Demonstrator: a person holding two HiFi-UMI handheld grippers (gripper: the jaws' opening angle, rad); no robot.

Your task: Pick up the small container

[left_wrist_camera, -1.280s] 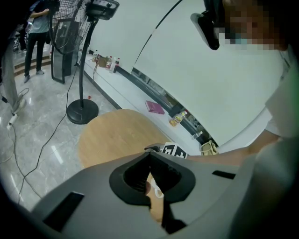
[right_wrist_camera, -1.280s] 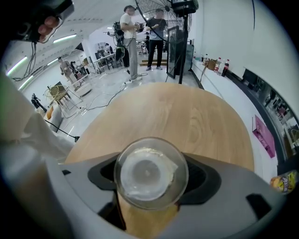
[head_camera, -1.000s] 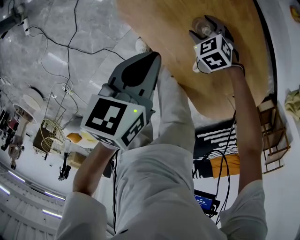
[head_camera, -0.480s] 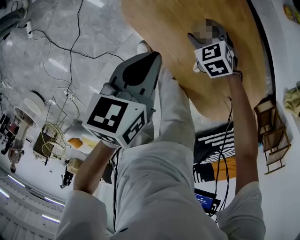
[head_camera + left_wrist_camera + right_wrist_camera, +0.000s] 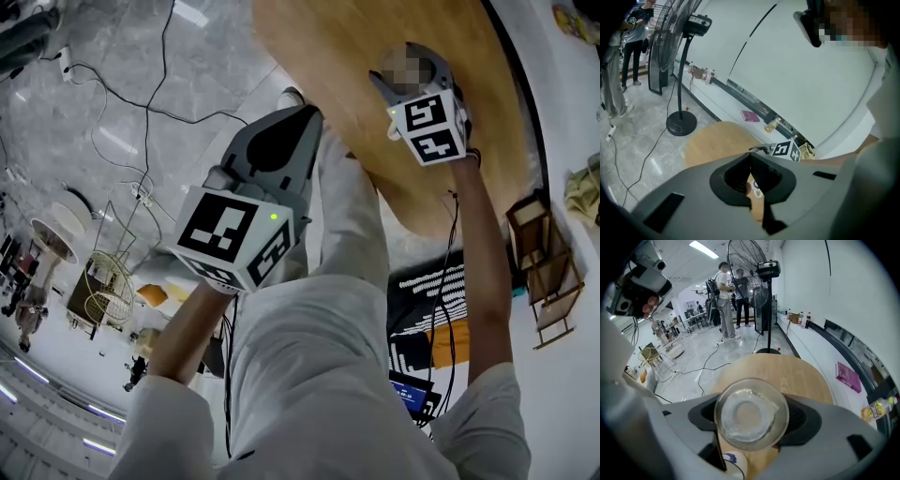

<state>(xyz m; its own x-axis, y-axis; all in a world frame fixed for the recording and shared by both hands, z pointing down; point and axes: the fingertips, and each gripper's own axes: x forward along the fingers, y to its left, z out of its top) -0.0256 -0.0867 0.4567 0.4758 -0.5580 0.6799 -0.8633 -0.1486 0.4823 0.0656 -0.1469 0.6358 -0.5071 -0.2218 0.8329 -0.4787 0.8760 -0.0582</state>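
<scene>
- The small clear container (image 5: 751, 413), round and seen from its base, sits clamped between the wide-set jaws of the right gripper (image 5: 411, 67).
- It is held over the round wooden table (image 5: 787, 366).
- The left gripper (image 5: 750, 161) hangs beside the table's edge, jaws together with nothing between them.

small container (image 5: 751, 414) blurred head view, cup (image 5: 733, 466) cropped btm

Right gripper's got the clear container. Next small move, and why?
Probably a short straight lift, grip unchanged. The right gripper clamps the small container from both sides above the wooden table. A white item lies on the table just beneath it, so more clearance seems the safe step.
</scene>
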